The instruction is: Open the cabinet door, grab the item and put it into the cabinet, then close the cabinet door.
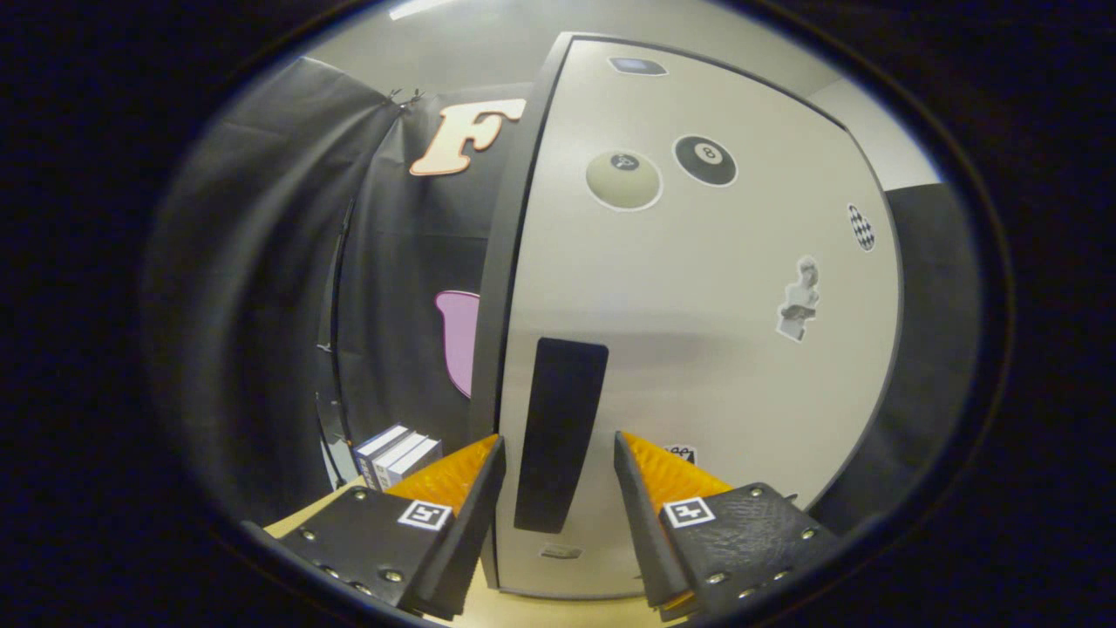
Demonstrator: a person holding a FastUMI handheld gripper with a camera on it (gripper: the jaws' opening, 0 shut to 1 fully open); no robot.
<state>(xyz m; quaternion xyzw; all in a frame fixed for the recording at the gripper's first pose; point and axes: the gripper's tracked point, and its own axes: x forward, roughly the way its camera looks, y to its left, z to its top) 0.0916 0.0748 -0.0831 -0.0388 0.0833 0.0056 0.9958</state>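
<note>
My hand-held gripper is spread wide and holds nothing, its two fingers standing either side of the dark vertical handle on the cabinet door; neither finger touches it yet. The door looks shut, so I judge the opening step as not begun. The risk I see is in the closing: the handle sits close to the door's left edge, and if I squeeze while off-centre one finger could catch the dark frame instead of the handle, or slide off the flat strip when I pull. Pulling at an angle could also drag the whole cabinet along the counter instead of swinging the door. What the cabinet holds I cannot tell, since the door hides its inside. The boxes standing on the counter beyond my left finger, beside the cabinet, are probably the item to stow; a wide door swing might knock them if the hinge is on that side.
</note>
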